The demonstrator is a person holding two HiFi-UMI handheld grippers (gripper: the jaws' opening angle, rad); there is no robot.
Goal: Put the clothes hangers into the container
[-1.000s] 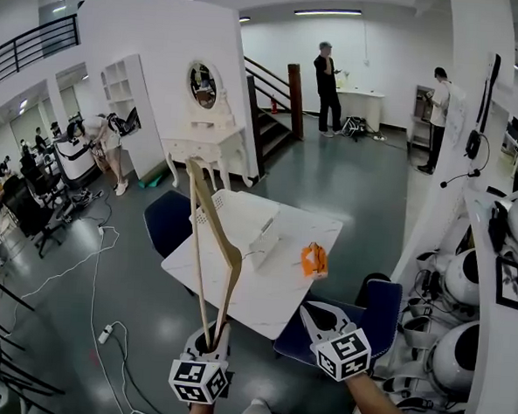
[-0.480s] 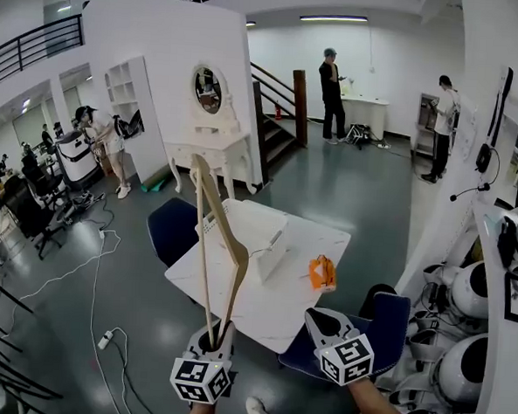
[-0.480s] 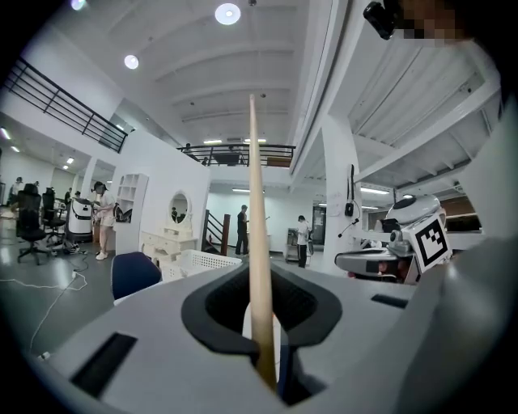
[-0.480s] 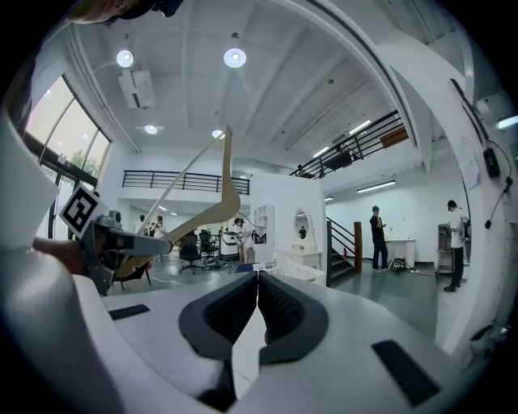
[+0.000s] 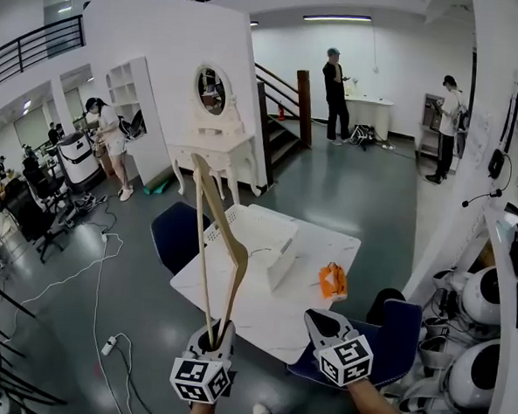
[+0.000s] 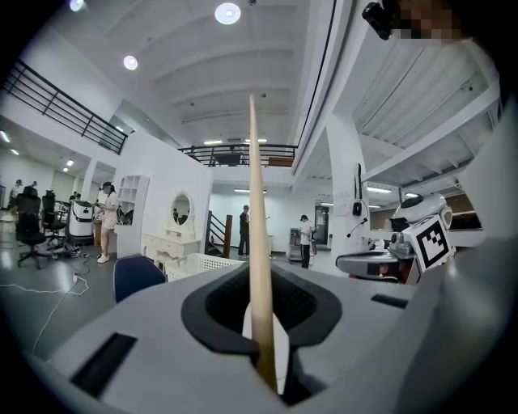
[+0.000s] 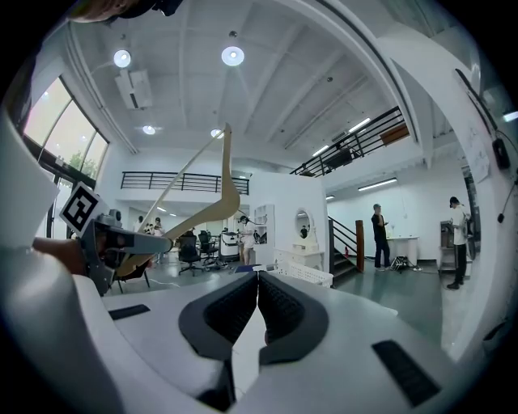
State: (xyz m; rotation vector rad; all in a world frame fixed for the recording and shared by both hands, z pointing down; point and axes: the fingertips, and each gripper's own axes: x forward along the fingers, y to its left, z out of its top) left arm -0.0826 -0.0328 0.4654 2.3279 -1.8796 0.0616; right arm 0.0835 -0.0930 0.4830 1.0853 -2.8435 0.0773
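The left gripper (image 5: 215,332) clamps a tall wooden hanger (image 5: 215,230) by one end; right gripper (image 5: 320,321) closed, empty; the hanger may pivot, missing the basket (image 5: 278,261)

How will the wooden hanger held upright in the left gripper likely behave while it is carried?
Probably stiff: the hanger stands straight above the left gripper without sagging. Likely light, since a pinch at one end carries it. Gripped only at that end, it could pivot in the jaws if bumped.
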